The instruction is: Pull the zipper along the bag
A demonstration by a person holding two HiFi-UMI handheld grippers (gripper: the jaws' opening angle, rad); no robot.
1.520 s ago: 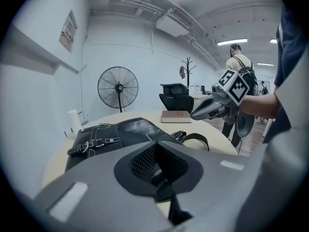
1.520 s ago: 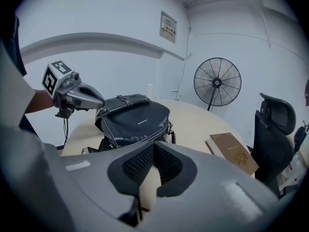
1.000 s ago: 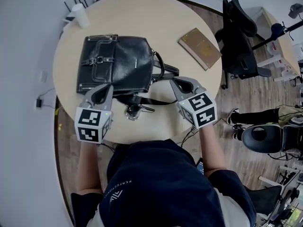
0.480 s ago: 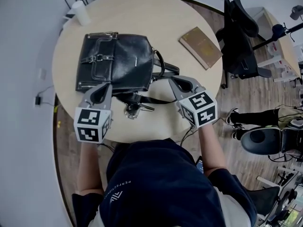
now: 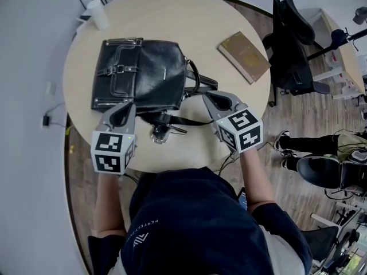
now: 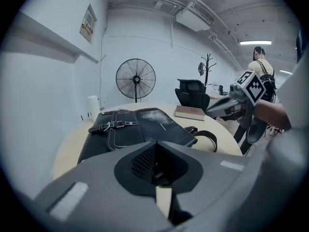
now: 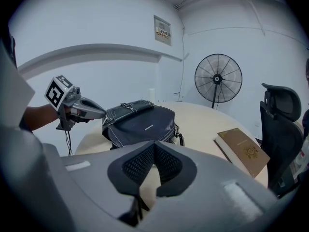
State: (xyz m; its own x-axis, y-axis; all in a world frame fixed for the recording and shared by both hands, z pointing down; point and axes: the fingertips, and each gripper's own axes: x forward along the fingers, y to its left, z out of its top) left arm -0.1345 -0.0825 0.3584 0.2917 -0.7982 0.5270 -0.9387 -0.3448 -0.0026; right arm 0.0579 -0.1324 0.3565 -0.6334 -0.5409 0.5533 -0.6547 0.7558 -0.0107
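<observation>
- Black bag (image 5: 143, 73) flat on round table (image 5: 189, 22), clasp side toward left.
- Left claw (image 5: 125, 109): jaws together, tip at bag's near edge; actual pinch unclear.
- Right claw (image 5: 211, 98): jaws closed, empty, just beside bag's handle loop (image 5: 198, 85); loose strap (image 5: 183, 122) lies between claws.
- Brown book (image 5: 243, 56) well apart on right.
- Room: wood floor (image 5: 292, 119), black office chair (image 5: 289, 44), standing fan (image 6: 135, 76).

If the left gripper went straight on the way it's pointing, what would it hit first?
The black handbag: the left gripper points at its near edge and looks almost on it already, though I can't tell whether they touch.
</observation>
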